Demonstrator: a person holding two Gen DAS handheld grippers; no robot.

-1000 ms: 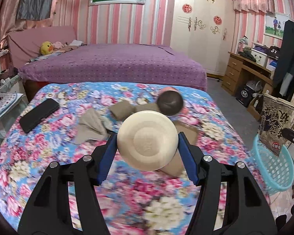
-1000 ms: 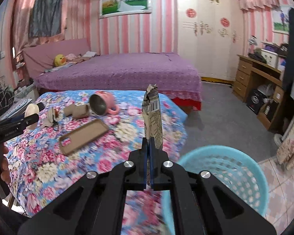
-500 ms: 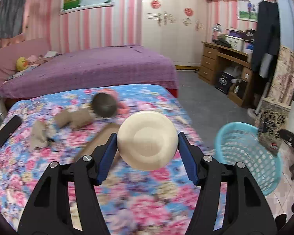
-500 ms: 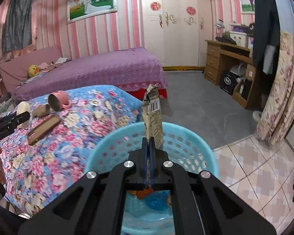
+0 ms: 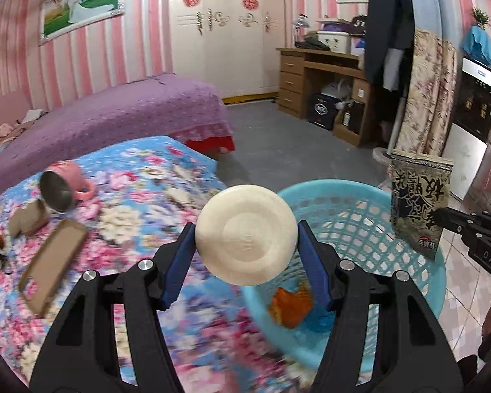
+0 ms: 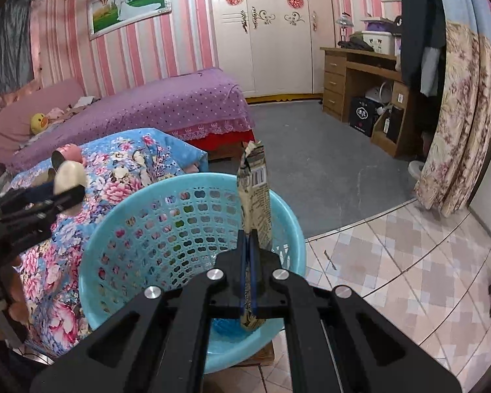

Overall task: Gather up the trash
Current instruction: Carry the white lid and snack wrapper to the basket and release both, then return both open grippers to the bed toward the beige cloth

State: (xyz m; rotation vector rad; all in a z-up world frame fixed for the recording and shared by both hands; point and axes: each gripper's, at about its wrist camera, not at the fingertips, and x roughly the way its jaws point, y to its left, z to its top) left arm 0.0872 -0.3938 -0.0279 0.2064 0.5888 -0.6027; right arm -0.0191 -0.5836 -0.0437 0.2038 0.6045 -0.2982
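Observation:
My left gripper point(image 5: 246, 240) is shut on a cream round container point(image 5: 245, 219), held bottom-out above the edge of the flowered bed, right beside the light blue plastic basket point(image 5: 337, 186). My right gripper point(image 6: 247, 234) is shut on a dark printed snack wrapper point(image 6: 255, 190), which stands upright over the basket point(image 6: 147, 216). In the left wrist view the wrapper point(image 5: 419, 203) hangs over the basket's far right rim. An orange scrap point(image 5: 289, 304) lies at the basket's bottom.
On the flowered bedspread point(image 5: 140, 196) lie a pink mug point(image 5: 65, 190) on its side, a flat brown tray point(image 5: 52, 262) and cardboard pieces point(image 5: 26, 219). A purple bed point(image 6: 167, 104), a wooden desk point(image 6: 353, 75) and a flowered curtain point(image 6: 458, 131) surround grey carpet and tiled floor.
Both grippers have swung right, away from the bed and towards the basket. The wrapper now hangs over the basket. The cream container has come to the basket's rim. Neither grip changed.

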